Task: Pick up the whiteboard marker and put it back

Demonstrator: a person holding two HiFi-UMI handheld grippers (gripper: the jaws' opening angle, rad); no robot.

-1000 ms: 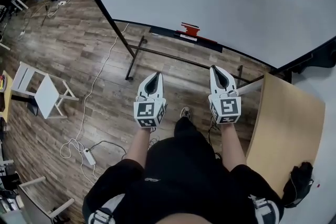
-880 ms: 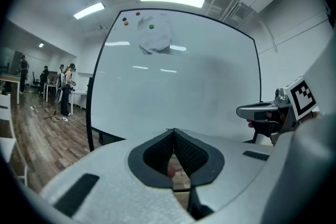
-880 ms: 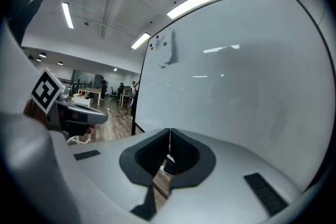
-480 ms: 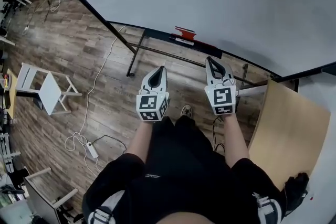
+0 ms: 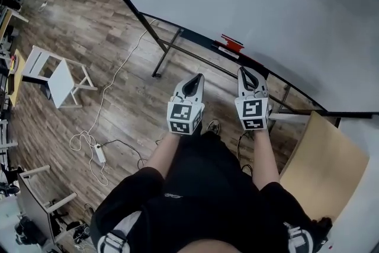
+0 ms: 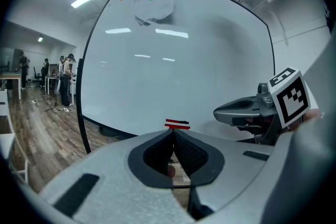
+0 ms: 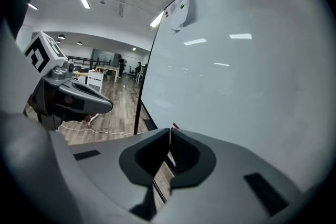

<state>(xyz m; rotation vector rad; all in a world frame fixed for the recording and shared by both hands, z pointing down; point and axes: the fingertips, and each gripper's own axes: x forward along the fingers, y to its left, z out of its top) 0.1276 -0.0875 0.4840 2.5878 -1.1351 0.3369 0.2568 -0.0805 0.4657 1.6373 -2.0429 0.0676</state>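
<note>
- The left tool [image 5: 197, 79] is holding its jaws pressed together at the tips, with nothing between them; it is carrying nothing.
- The right tool [image 5: 244, 71] is likewise keeping its jaws shut on nothing, so the pick-up is not yet done.
- Both tools are pointing forward and slightly down toward the whiteboard [image 5: 266, 3], side by side and apart. This is probably so that either one can be brought to the ledge.
- The red whiteboard marker [image 5: 232, 43] is lying flat along the whiteboard's ledge [image 5: 201, 39], ahead of the two tools and well clear of both. In the left gripper view it is sitting just above the closed jaw tips, which suggests that tool is lining up on it.
- The ledge is acting as the holder: two red strips are showing on it, one above the other. I cannot tell whether the second is another marker.
- A wooden table [image 5: 323, 154] is standing to the person's right; no marker is showing on it.
- Whichever tool is going for the marker will need to open first.
</note>
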